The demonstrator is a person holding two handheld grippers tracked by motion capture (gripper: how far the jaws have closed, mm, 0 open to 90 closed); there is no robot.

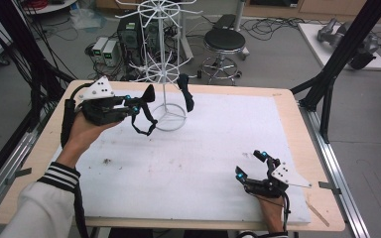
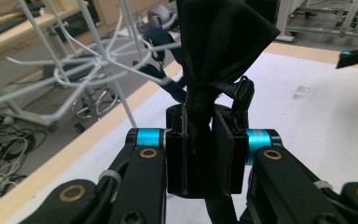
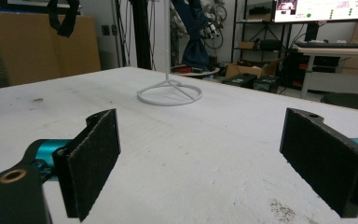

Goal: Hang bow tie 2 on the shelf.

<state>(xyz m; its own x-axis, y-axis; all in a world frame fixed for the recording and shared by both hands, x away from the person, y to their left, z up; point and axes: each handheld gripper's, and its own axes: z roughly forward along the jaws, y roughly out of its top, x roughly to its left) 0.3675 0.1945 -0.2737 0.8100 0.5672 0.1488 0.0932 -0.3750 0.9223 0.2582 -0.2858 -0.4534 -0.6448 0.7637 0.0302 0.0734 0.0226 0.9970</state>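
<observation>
A: Your worktop (image 1: pixel 218 148) carries the white wire rack (image 1: pixel 166 59), one dark bow tie (image 1: pixel 186 91) already hanging there.

B: Your left tongs (image 1: pixel 138 105) are clamped on the black bow tie (image 2: pixel 214 51), lifted beside the rack; its strap (image 1: pixel 146 126) could snag the base. Right tongs (image 1: pixel 252 163) rest apart.
</observation>
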